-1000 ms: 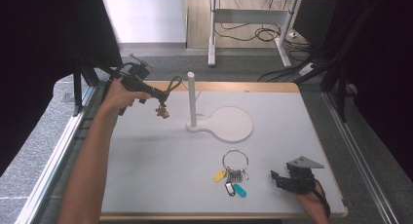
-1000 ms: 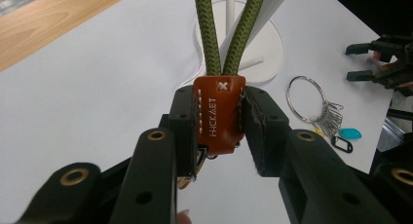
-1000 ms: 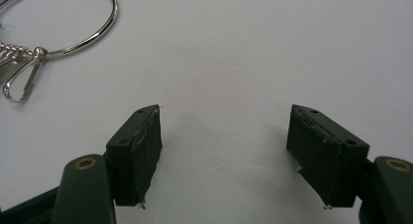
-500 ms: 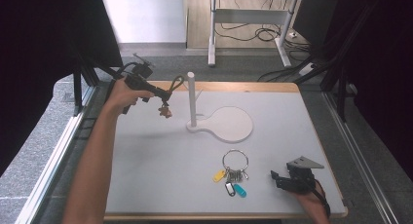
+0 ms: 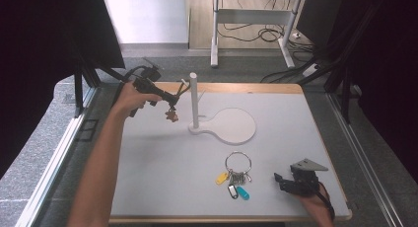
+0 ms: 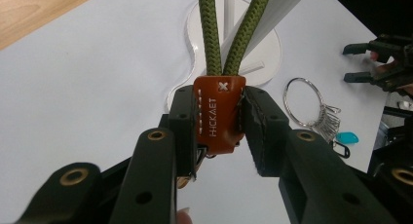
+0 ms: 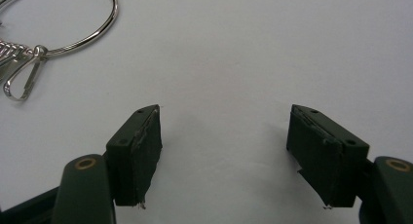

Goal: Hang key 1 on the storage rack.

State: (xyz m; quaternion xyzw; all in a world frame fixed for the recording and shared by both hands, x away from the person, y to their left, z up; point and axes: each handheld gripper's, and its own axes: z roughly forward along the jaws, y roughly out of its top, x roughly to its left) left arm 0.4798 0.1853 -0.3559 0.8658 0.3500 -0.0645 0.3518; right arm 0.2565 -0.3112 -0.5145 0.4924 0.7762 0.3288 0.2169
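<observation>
Here the left gripper (image 6: 219, 121) clamps the brown leather tab (image 6: 218, 114) of an olive cord loop (image 6: 229, 34) beside the white peg stand (image 5: 194, 101). The right gripper (image 7: 224, 146) rests with jaws apart near the key ring (image 5: 238, 163).

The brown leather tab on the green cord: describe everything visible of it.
The leather tab is a small orange-brown piece, folded, with white stitching down its sides, a white cross stitch at the top and stamped lettering along its face. Two strands of olive-green braided cord rise from its top edge. The left gripper pinches it from both sides, its pads pressing on the tab's edges, holding it above the white table near the white post. A small brown charm hangs below.
</observation>
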